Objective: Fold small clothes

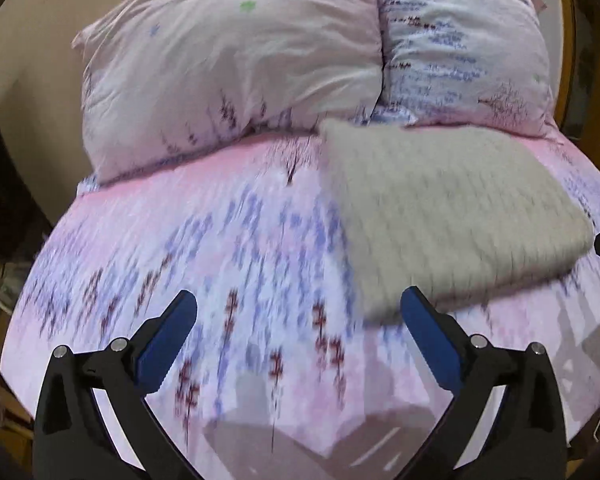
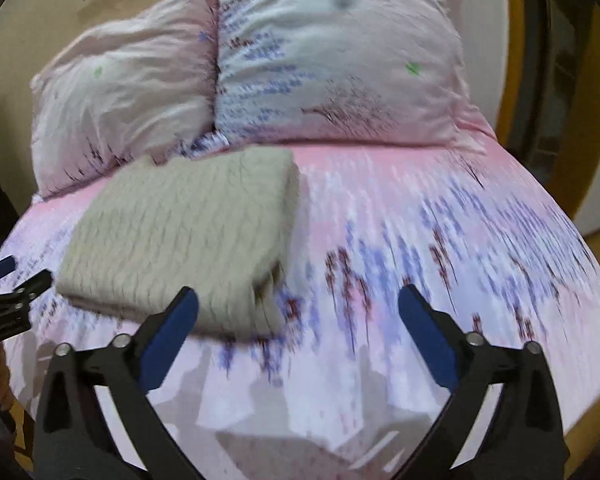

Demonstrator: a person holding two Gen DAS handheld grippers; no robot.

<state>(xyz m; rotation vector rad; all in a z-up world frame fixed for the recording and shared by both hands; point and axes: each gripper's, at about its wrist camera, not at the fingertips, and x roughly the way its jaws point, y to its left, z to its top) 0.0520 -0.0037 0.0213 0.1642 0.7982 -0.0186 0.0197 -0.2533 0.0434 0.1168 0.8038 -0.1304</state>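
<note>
A beige knitted garment [image 1: 448, 216] lies folded into a thick rectangle on the pink patterned bed sheet [image 1: 220, 260]; it also shows in the right wrist view [image 2: 180, 232]. My left gripper [image 1: 298, 308] is open and empty, above the sheet just left of the garment's near corner. My right gripper [image 2: 298, 306] is open and empty, above the sheet just right of the garment's near corner. The left gripper's fingertips [image 2: 4, 270] show at the left edge of the right wrist view. The view is motion blurred.
Two pillows [image 1: 236, 64] [image 1: 464, 56] lean at the head of the bed behind the garment. The bed's near edge drops off just below both grippers. A wooden frame [image 2: 516, 60] and floor lie to the right.
</note>
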